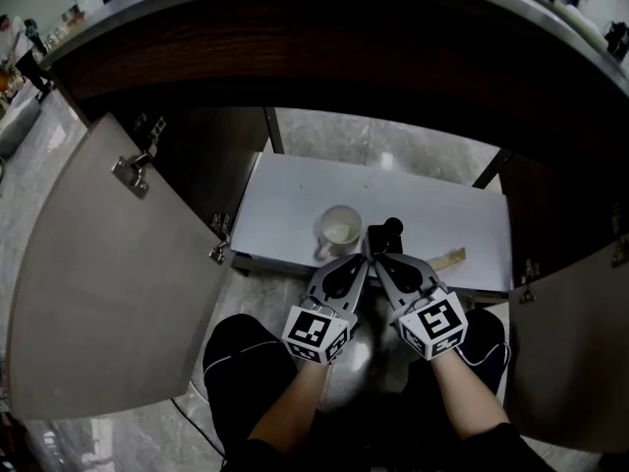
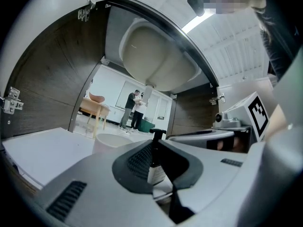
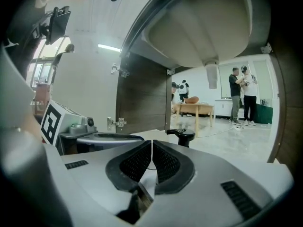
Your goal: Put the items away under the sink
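Background people (image 3: 234, 91), wooden table (image 3: 196, 108)

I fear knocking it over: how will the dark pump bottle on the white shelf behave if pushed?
The pump bottle looks tall and narrow, so a push near its top would probably tip it. The shelf looks smooth and flat, so a low push may slide it instead. If it falls, it could strike the mug close beside it.

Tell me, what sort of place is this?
Likely the cupboard under a sink: a basin bulges down overhead, a hinged door stands open, and a mug sits on the white shelf.
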The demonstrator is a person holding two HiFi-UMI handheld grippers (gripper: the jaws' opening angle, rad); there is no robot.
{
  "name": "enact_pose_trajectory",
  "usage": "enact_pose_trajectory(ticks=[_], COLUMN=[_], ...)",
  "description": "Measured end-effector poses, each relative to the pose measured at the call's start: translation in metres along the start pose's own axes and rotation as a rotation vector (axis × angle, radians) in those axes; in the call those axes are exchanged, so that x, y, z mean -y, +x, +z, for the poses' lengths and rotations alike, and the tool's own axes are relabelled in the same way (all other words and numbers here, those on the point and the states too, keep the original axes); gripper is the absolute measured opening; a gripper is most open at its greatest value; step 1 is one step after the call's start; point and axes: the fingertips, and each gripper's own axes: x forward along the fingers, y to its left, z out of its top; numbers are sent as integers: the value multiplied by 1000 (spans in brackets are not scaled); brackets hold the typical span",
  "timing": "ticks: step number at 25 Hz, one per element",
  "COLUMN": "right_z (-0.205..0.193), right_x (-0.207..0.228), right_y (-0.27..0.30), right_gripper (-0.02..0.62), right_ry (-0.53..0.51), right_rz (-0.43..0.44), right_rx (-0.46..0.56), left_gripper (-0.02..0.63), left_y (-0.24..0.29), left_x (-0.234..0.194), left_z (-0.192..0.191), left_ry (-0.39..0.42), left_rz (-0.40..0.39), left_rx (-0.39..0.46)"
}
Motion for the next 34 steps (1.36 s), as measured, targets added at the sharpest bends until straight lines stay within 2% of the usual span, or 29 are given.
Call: enact_pose_trajectory(ticks=[12, 34], right_z=[-2, -3], right_x=[-6, -5], right_y=[1, 2], right_gripper=[36, 35], right_ry=[-23, -34], right_rz=[33, 42], right_rx=[-14, -22], left_gripper=[35, 35], left_y=[2, 5], left_x=[1, 1], left_z=[-2, -7], left_ry=[1, -1], left_rz=[0, -1], left_rx=[-4, -20])
